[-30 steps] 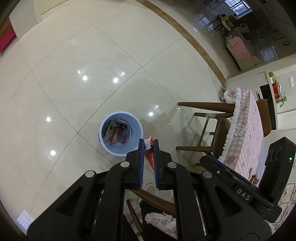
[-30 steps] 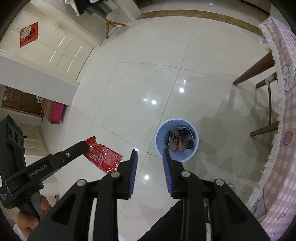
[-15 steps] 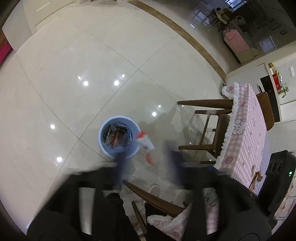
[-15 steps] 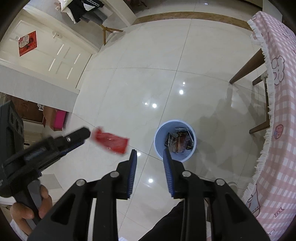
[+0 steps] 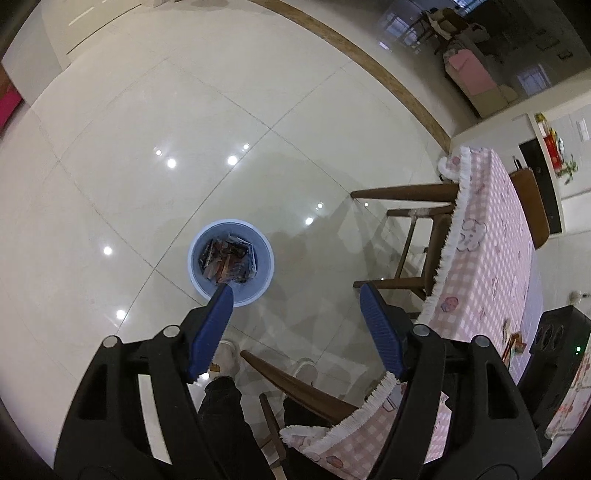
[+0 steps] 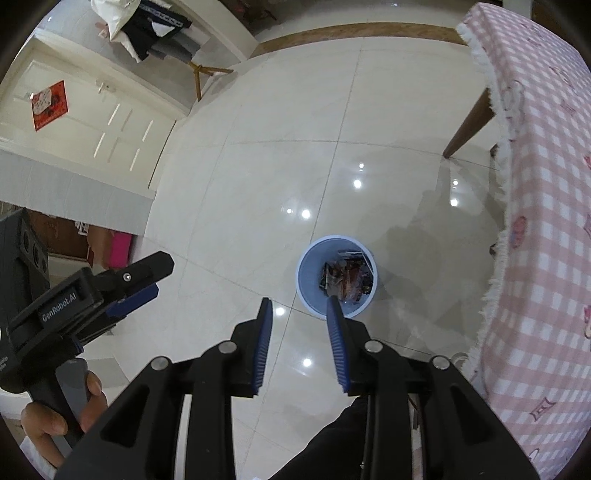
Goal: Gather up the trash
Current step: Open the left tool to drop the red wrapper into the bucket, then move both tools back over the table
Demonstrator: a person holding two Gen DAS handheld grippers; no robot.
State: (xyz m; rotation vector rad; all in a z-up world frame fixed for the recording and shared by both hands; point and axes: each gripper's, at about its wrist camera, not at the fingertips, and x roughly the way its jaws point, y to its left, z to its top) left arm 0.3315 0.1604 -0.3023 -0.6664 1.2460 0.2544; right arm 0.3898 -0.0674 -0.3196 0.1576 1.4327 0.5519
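On glossy white floor tiles [image 5: 155, 110], blue bin [image 5: 231, 260] of wrappers beside pink-clothed table [image 6: 546, 184]; both jaws apart, empty.

This is a home, a dining room: a glossy tiled floor [image 5: 147, 110], a table with a pink checked tablecloth [image 6: 546, 221], wooden chairs [image 5: 417, 229], a white panel door [image 6: 103, 122], and clothes on a rack [image 6: 155, 22].

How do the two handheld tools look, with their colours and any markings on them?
Both tools have matte black angular frames with silver rivets and ribbed blue pads on the fingers. The left tool carries white "GenRobot.AI" lettering on its body and a grey handle. The right tool shows no lettering in view.
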